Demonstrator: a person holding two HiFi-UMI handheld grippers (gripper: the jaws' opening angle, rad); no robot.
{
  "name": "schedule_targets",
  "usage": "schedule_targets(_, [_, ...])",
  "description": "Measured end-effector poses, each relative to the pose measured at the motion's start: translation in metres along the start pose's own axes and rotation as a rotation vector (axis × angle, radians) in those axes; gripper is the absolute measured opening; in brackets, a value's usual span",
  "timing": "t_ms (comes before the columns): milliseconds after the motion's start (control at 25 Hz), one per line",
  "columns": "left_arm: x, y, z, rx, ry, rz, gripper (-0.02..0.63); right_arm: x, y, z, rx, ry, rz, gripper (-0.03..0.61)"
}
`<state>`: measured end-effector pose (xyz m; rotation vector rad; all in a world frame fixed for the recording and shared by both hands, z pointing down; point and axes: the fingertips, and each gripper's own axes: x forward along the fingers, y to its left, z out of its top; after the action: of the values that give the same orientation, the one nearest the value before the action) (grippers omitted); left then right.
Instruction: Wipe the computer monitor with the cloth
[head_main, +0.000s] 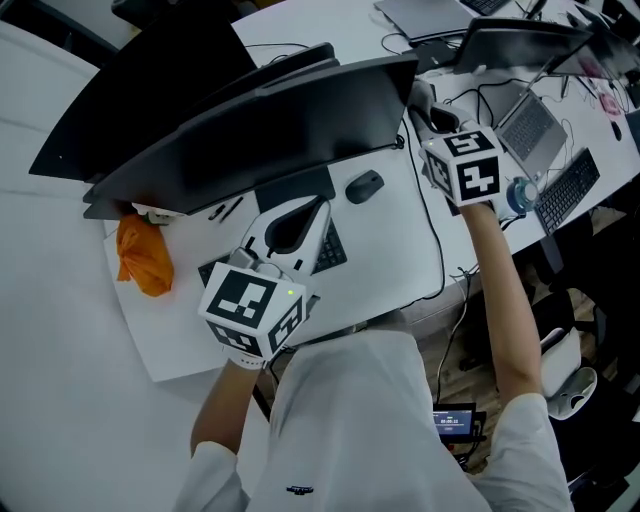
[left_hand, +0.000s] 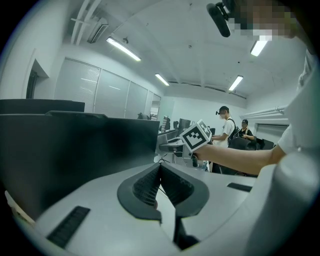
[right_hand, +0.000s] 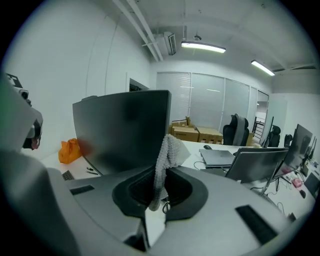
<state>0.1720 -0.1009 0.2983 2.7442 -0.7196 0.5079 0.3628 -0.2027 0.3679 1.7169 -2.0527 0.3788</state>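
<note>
Computer monitor (head_main: 270, 130): top edge and dark back seen in head view; screen face shown only in right gripper view. White desk (head_main: 400, 230) in strip-lit office. Left gripper (left_hand: 160, 172): jaws pressed together, empty. Right gripper (right_hand: 159, 187): jaws clamped on grey knit cloth (right_hand: 165, 155), held at monitor's right edge.

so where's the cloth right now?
The cloth is pinched in the right gripper, held up at the right end of the monitor in the head view.
</note>
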Motion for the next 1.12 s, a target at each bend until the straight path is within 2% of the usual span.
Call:
schedule_targets(360, [0.014,0.001,-0.020,-0.037,0.033,-0.008,0.018,0.021,0.005,-0.035,0.031,0.027,0.054,0.031])
schedule_targets(560, [0.018,0.006,-0.034,-0.072,0.049,0.004,0.018,0.033,0.006,-0.058,0.091,0.031,0.089,0.031])
schedule_targets(1120, [0.040,0.010,-0.064,-0.147,0.048,0.009,0.018,0.063,0.017,-0.117,0.106,0.102,0.144,0.031])
